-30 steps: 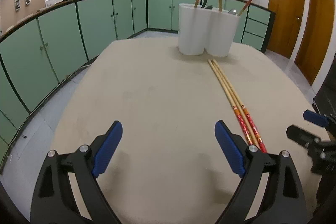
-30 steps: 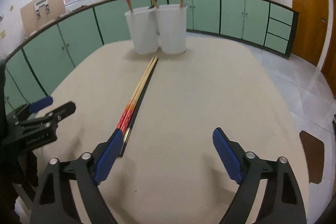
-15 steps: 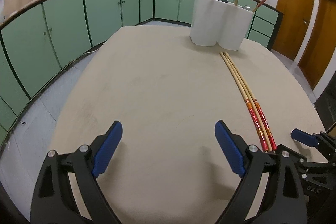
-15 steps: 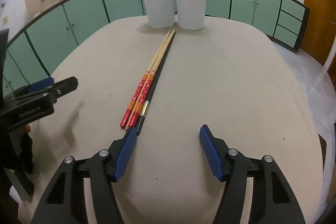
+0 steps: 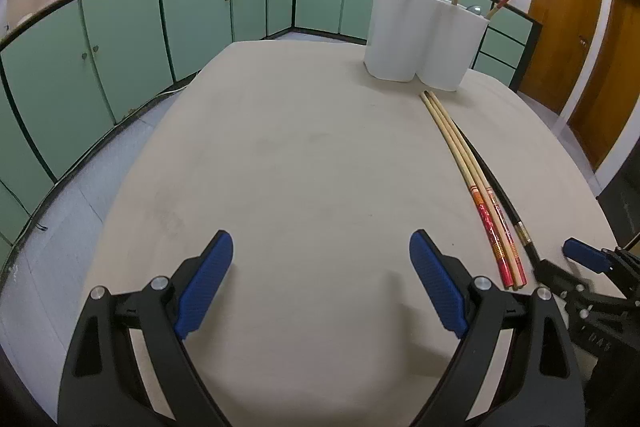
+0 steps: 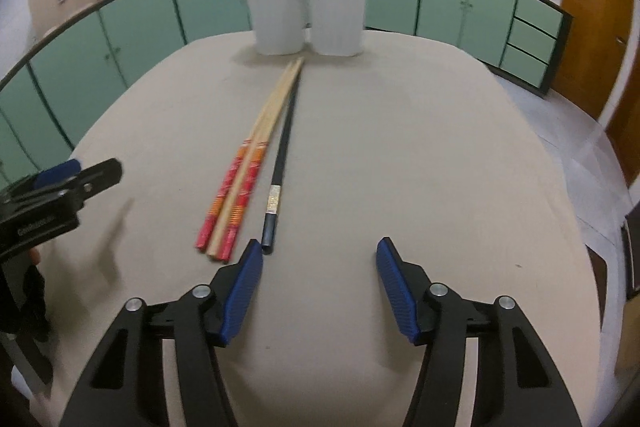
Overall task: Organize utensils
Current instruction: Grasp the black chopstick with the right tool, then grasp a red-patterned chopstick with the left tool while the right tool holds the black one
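The left gripper [image 5: 320,291] hangs over bare surface [image 5: 304,163], jaws wide and empty. At its 2 o'clock lie the bamboo chopsticks [image 6: 244,171] and a black chopstick [image 6: 280,163], tips toward the white holder [image 6: 306,11]. The right gripper [image 6: 318,287] has its jaws closing, nothing between them, the black chopstick's end at 11 o'clock. Chopsticks are likely light, stiff and prone to rolling; grip near the thick decorated ends.

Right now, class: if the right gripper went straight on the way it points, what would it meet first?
Probably bare beige tabletop: the closing right gripper has nothing between its fingers, and the black chopstick lies just left of that line.
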A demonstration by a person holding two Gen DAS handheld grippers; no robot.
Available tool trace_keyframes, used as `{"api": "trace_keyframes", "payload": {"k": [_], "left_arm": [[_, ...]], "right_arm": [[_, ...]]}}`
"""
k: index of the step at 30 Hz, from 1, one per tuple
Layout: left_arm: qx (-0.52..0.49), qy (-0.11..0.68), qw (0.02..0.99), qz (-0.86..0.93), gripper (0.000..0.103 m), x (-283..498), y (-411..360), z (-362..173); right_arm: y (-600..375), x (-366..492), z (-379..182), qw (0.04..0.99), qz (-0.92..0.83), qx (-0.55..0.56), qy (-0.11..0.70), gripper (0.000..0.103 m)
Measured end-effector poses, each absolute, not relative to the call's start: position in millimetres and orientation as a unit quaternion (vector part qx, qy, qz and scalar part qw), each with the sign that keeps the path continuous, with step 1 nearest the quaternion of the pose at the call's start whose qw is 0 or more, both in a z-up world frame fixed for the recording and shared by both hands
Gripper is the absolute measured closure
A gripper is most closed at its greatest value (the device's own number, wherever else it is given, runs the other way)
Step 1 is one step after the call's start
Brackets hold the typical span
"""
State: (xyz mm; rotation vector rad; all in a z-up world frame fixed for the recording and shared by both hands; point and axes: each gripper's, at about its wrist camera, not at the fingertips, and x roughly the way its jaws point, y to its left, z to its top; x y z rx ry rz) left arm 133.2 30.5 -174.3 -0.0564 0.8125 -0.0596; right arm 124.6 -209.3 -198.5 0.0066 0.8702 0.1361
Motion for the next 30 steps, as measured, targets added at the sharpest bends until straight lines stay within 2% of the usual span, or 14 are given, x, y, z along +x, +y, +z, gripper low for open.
{"api": "trace_keyframes", "payload": {"k": [4, 6, 7, 9, 11, 17, 30], "left_arm": [[-0.023, 0.397, 0.917, -0.029, 0.016, 134, 28, -175], [-0.02, 0.396, 0.918, -0.03, 0.016, 133, 27, -174], [-0.018, 0.395, 0.918, -0.03, 0.016, 133, 26, -174], [-0.017, 0.395, 0.918, -0.03, 0.016, 133, 25, -174], [-0.015, 0.398, 0.917, -0.03, 0.016, 134, 24, -175], [-0.013, 0.402, 0.915, -0.034, 0.015, 134, 22, -176], [-0.02, 0.424, 0.9, -0.097, 0.015, 127, -13, -183]], "right_arm": [[-214, 122, -197, 0.905, 0.092, 0.027, 0.415, 0.055], [-212, 123, -198, 0.902, 0.104, 0.034, 0.417, 0.065], [-211, 124, -199, 0.901, 0.107, 0.034, 0.418, 0.066], [-207, 126, -198, 0.902, 0.111, 0.031, 0.416, 0.077], [-204, 126, -198, 0.9, 0.123, 0.035, 0.417, 0.083], [-198, 129, -199, 0.895, 0.139, 0.042, 0.422, 0.096], [-237, 122, -199, 0.903, 0.081, 0.059, 0.418, 0.096]]}}
